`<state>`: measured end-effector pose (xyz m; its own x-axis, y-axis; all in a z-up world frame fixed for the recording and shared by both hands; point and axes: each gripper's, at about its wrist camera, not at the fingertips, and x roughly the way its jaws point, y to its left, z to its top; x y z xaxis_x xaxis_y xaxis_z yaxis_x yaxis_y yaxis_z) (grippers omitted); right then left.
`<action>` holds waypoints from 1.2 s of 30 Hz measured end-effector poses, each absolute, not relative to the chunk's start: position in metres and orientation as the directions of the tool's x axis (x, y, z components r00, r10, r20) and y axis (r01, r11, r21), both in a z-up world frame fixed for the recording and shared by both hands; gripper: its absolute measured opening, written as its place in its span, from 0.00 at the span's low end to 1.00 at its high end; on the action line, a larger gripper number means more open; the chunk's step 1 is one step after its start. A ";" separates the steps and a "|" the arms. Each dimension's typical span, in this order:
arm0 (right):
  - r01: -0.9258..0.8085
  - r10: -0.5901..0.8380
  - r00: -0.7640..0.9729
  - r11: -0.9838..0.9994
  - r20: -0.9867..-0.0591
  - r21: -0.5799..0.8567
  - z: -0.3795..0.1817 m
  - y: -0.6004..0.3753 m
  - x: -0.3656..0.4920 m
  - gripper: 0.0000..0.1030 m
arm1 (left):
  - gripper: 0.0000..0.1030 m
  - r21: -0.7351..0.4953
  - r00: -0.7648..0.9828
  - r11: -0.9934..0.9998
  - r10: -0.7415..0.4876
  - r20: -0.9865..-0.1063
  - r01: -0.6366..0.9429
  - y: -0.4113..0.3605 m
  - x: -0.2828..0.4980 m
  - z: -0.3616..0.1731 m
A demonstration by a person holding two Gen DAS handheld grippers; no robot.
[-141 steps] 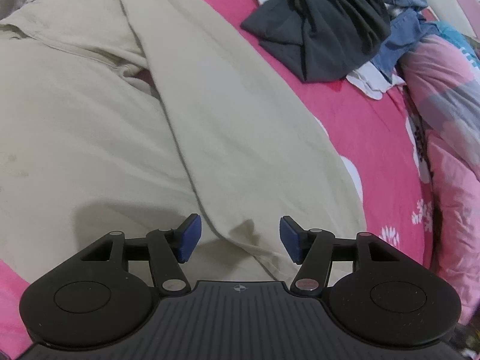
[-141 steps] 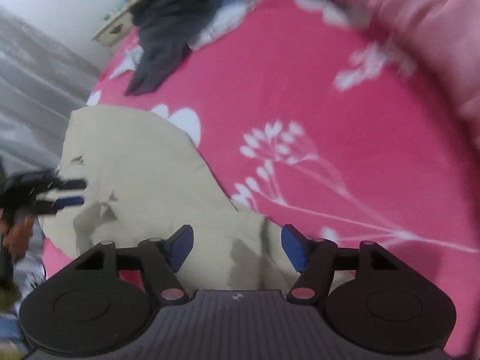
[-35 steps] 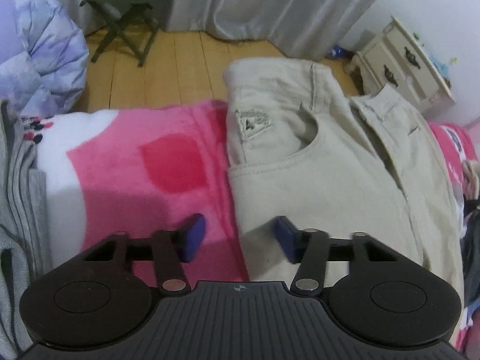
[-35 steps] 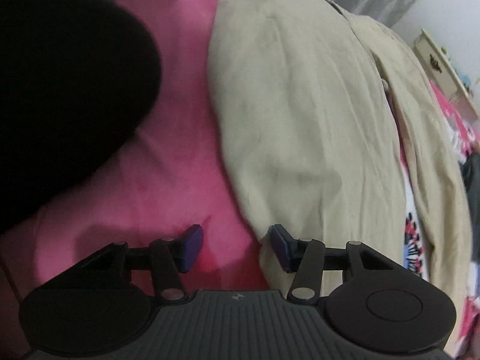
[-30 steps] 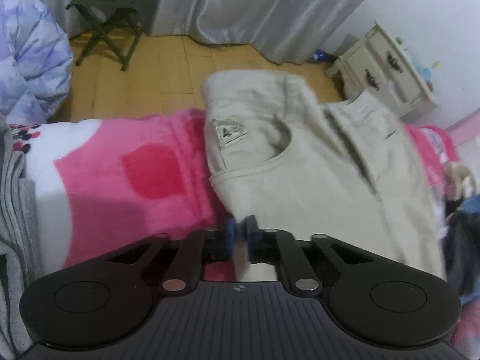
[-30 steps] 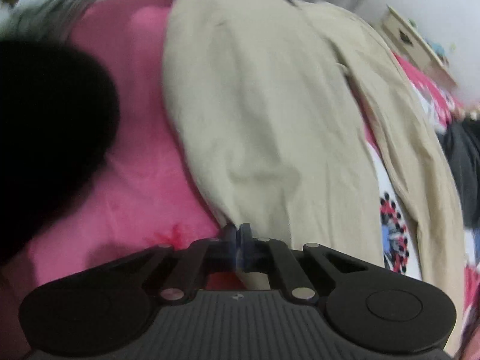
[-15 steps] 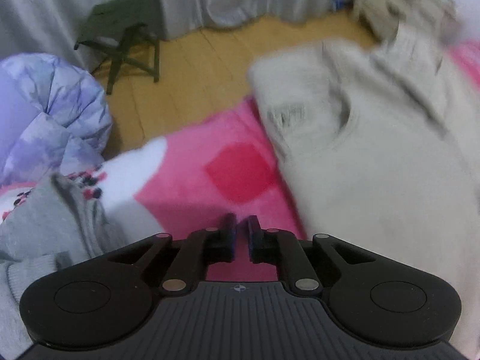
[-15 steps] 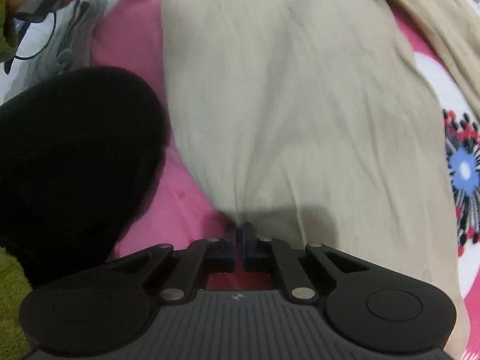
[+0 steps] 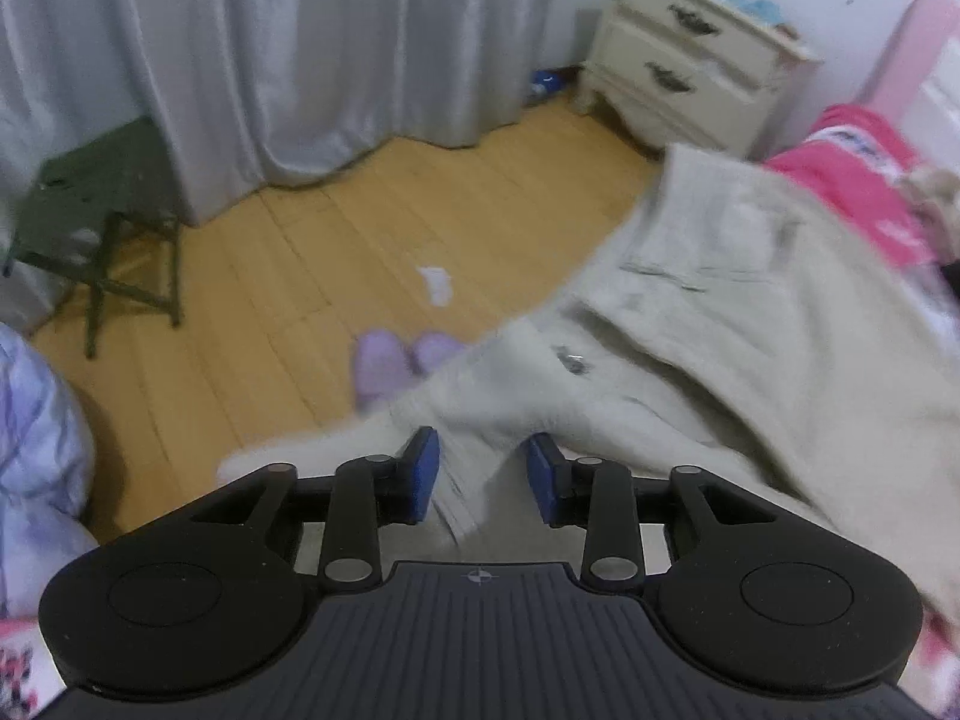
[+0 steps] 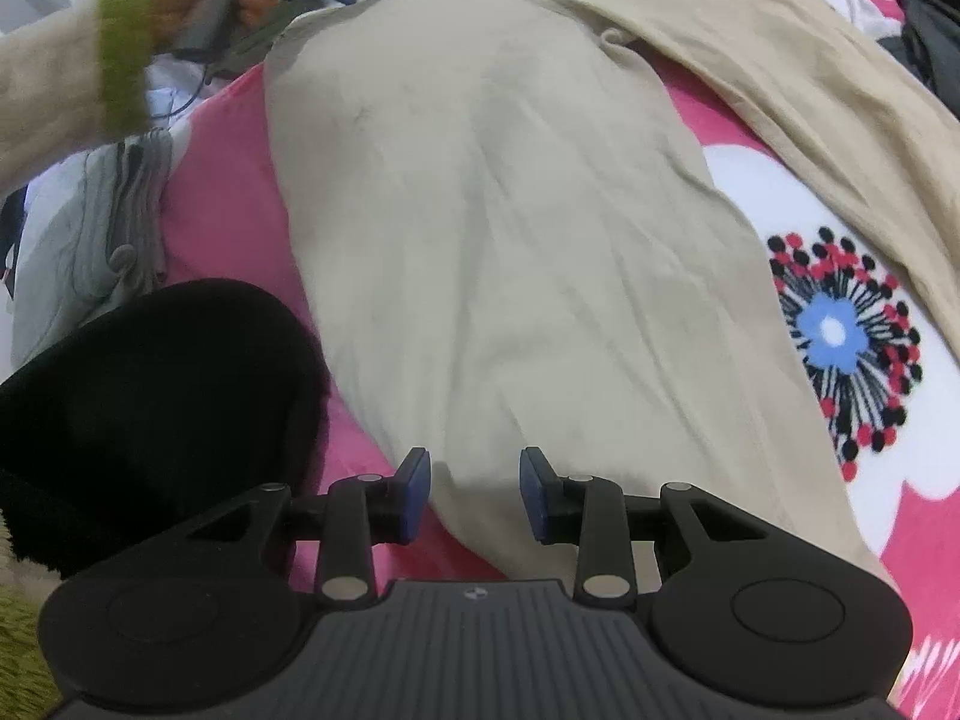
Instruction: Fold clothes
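The left claw (image 9: 483, 474) stands parted over the waist end of the beige trousers (image 9: 720, 348), cloth lying between its blue pads, unclamped. The right claw (image 10: 474, 492) is likewise apart above a trouser leg (image 10: 510, 252) spread on the pink bed cover (image 10: 228, 180). Farther off stand a green stool (image 9: 96, 204) and a cream nightstand (image 9: 684, 60).

Beige trousers (image 10: 510, 228) spread flat, lightly creased, on the pink floral bedspread (image 10: 852, 324), waistband (image 9: 696, 222) at its edge.
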<state>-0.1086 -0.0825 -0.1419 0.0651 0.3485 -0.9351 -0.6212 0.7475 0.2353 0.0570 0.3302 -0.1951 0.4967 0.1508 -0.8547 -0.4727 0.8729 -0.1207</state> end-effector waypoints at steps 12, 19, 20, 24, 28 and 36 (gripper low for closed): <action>-0.569 0.327 0.093 0.792 -0.940 0.220 -0.145 -0.070 -0.110 0.34 | 0.36 -0.231 0.593 0.865 0.093 -0.800 -0.446 0.319 0.031 -0.157; -0.400 0.242 0.244 0.907 -0.939 0.130 -0.096 -0.117 -0.125 0.34 | 0.42 -0.164 0.584 0.854 0.186 -0.790 -0.493 0.316 0.025 -0.165; -0.336 0.208 0.265 0.935 -0.941 0.112 -0.089 -0.132 -0.132 0.35 | 0.42 -0.154 0.582 0.852 0.199 -0.788 -0.500 0.316 0.024 -0.166; 0.014 -0.016 0.316 1.000 -0.949 -0.012 -0.067 -0.208 -0.179 0.40 | 0.47 -0.161 0.612 0.860 0.201 -0.765 -0.484 0.307 0.007 -0.162; 0.396 -0.193 0.292 0.916 -0.937 -0.065 -0.049 -0.281 -0.244 0.40 | 0.47 -0.217 0.640 0.927 0.031 -0.767 -0.305 0.260 -0.012 -0.148; 0.795 -0.075 0.358 0.548 -0.931 0.262 -0.079 -0.352 -0.330 0.52 | 0.48 -0.404 0.445 0.886 -0.464 -0.766 0.229 0.095 -0.061 -0.128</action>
